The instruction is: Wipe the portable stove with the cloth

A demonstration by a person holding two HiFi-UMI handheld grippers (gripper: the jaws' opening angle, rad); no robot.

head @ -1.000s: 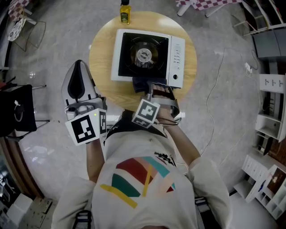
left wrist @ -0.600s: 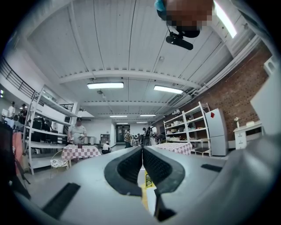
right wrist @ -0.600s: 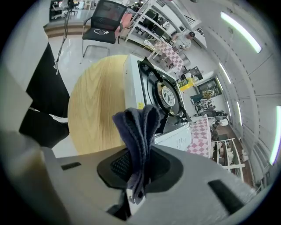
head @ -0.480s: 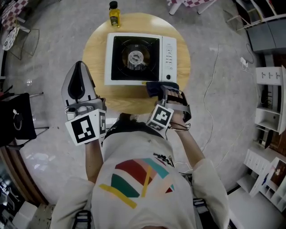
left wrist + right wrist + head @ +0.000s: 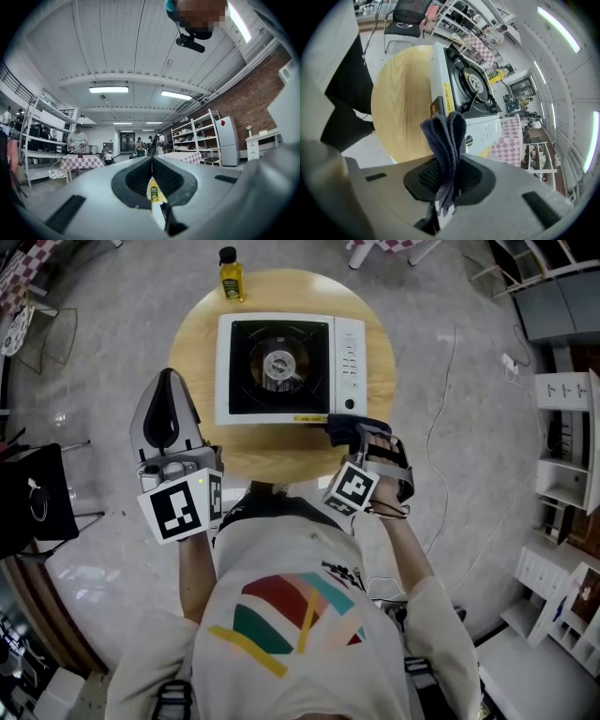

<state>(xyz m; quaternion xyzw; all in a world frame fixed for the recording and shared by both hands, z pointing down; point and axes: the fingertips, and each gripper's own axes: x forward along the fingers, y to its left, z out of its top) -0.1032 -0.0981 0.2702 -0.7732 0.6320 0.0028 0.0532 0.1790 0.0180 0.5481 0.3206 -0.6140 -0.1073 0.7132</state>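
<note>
The white portable stove [image 5: 281, 367] with its black burner top sits on a round wooden table [image 5: 272, 451]. My right gripper [image 5: 361, 434] is shut on a folded dark blue cloth [image 5: 345, 427], which sits at the stove's front right corner by the knob. In the right gripper view the cloth [image 5: 447, 138] sticks up from between the jaws, in front of the stove [image 5: 466, 86]. My left gripper [image 5: 167, 423] hangs left of the table over the floor, shut with nothing held. Its pads [image 5: 140, 176] meet edge to edge.
A small yellow bottle [image 5: 231, 276] stands at the table's far edge, also visible between the left jaws [image 5: 153, 190]. A black chair [image 5: 33, 486] stands at the left. A cable [image 5: 441, 427] trails over the floor on the right, near white shelves [image 5: 562, 456].
My right gripper has carried the cloth rightward along the stove's front side, from near the middle to the right corner. The left gripper has stayed put.
</note>
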